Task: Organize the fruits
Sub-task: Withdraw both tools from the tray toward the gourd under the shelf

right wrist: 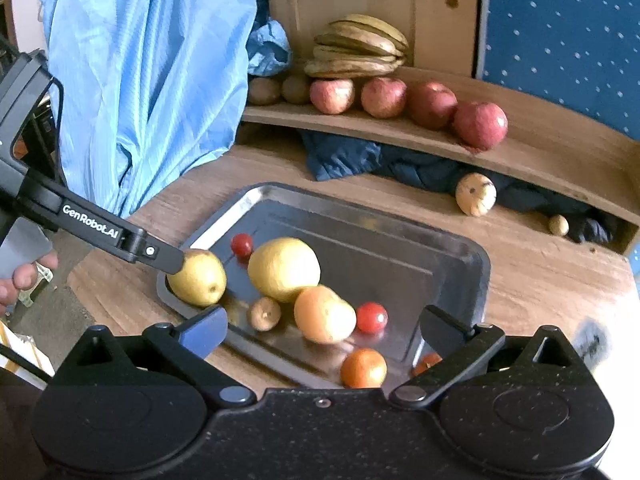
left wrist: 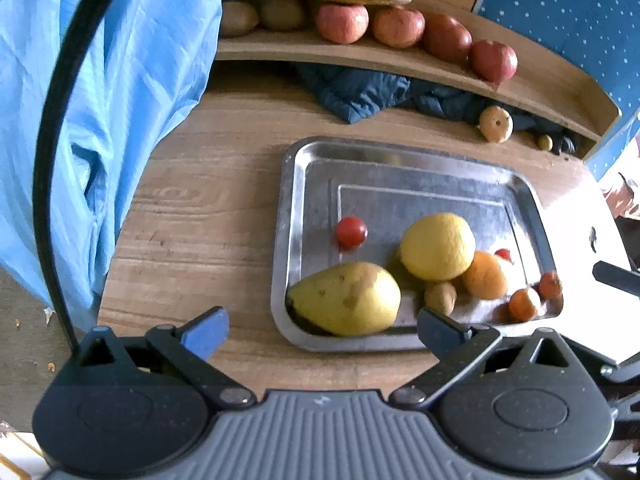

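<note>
A steel tray (left wrist: 288, 208) (right wrist: 452, 248) on the wooden table holds a yellow pear (left wrist: 348, 298) (right wrist: 198, 280), a lemon (left wrist: 438, 246) (right wrist: 284, 268), an orange (left wrist: 486, 276) (right wrist: 324, 314), a kiwi (left wrist: 440, 298) (right wrist: 264, 313), cherry tomatoes (left wrist: 351, 232) (right wrist: 372, 317) and small tangerines (left wrist: 524, 304) (right wrist: 363, 368). My left gripper (left wrist: 322, 330) is open, its fingers either side of the pear at the tray's near edge. In the right wrist view its finger (right wrist: 160, 254) touches the pear. My right gripper (right wrist: 322, 330) is open and empty above the tray's near corner.
A wooden shelf (left wrist: 400, 58) (right wrist: 540, 148) behind the tray holds several red apples (left wrist: 342, 22) (right wrist: 480, 124), kiwis and bananas (right wrist: 356, 50). Dark blue cloth (left wrist: 360, 92), a pale round fruit (right wrist: 475, 194) and a small nut lie under it. Light blue fabric (left wrist: 100, 100) hangs left.
</note>
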`<act>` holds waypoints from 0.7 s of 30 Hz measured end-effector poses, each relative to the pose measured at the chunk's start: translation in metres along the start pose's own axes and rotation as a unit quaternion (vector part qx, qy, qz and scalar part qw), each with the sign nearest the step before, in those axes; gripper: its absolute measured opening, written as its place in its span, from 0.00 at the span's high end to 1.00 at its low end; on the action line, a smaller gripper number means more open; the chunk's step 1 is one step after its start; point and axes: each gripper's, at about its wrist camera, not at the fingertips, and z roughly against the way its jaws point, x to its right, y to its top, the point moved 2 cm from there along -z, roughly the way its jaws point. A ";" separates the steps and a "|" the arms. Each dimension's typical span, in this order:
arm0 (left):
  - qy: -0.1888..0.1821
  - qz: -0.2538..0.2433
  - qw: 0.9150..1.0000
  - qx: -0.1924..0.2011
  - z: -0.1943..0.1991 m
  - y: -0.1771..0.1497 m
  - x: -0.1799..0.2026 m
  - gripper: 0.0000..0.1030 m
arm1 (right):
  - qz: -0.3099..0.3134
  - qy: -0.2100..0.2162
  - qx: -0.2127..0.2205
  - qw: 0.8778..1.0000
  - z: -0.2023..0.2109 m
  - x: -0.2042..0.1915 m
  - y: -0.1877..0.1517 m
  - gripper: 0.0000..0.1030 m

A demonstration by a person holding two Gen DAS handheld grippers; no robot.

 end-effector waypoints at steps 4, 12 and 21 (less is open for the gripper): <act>-0.002 -0.017 1.000 -0.011 0.002 -0.006 0.001 0.00 | -0.014 -0.006 -0.008 1.000 0.006 0.004 -0.008 0.01; -0.016 -0.072 0.997 -0.036 0.002 -0.011 0.015 0.00 | -0.033 -0.022 -0.041 0.998 0.006 0.012 -0.023 0.01; -0.030 -0.107 0.992 -0.056 -0.002 -0.005 0.031 0.00 | -0.046 -0.035 -0.085 0.995 -0.003 0.022 -0.033 0.01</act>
